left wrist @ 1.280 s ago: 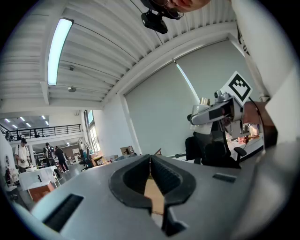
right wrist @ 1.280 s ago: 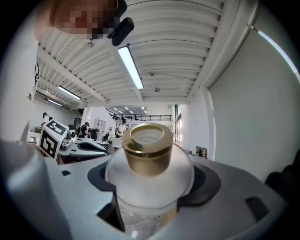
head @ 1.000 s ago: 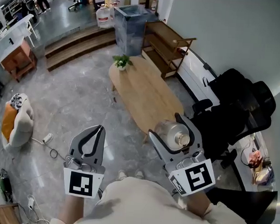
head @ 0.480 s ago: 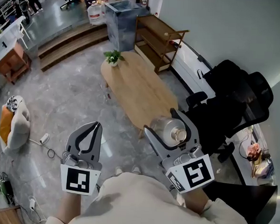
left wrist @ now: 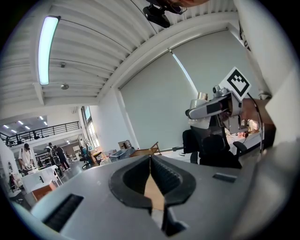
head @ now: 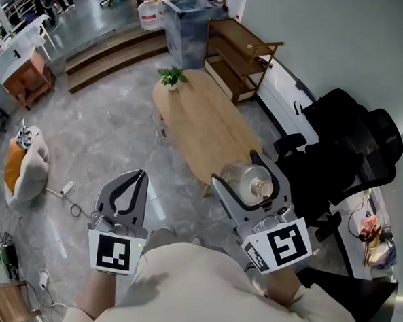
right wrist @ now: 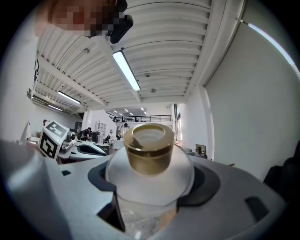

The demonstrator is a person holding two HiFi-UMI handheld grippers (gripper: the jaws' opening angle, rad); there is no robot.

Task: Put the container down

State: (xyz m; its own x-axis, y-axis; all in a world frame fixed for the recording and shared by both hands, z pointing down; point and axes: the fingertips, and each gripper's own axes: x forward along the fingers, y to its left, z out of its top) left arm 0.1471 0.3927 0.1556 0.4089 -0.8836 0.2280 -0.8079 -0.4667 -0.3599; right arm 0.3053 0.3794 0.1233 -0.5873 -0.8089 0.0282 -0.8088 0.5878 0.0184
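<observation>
A clear round container [head: 244, 180] with a gold cap [right wrist: 148, 147] sits between the jaws of my right gripper [head: 236, 171], which is shut on it. In the head view it hangs over the near end of the long oval wooden table [head: 203, 126]. In the right gripper view the container [right wrist: 150, 180] fills the gap between the grey jaws, cap pointing forward. My left gripper [head: 142, 176] is held over the grey floor to the left, jaws shut with nothing in them; its own view shows the ribbed pads [left wrist: 161, 176] pressed together.
A small potted plant [head: 171, 77] stands at the table's far end. Black office chairs [head: 345, 142] crowd the right side. A wooden shelf [head: 238, 57] and a grey bin [head: 186, 27] stand beyond the table. A beanbag [head: 24, 163] and cables [head: 70, 200] lie on the floor left.
The view shifts slightly as the head moves. Both grippers keep their poses, and the container stays in the right gripper over the table's near end.
</observation>
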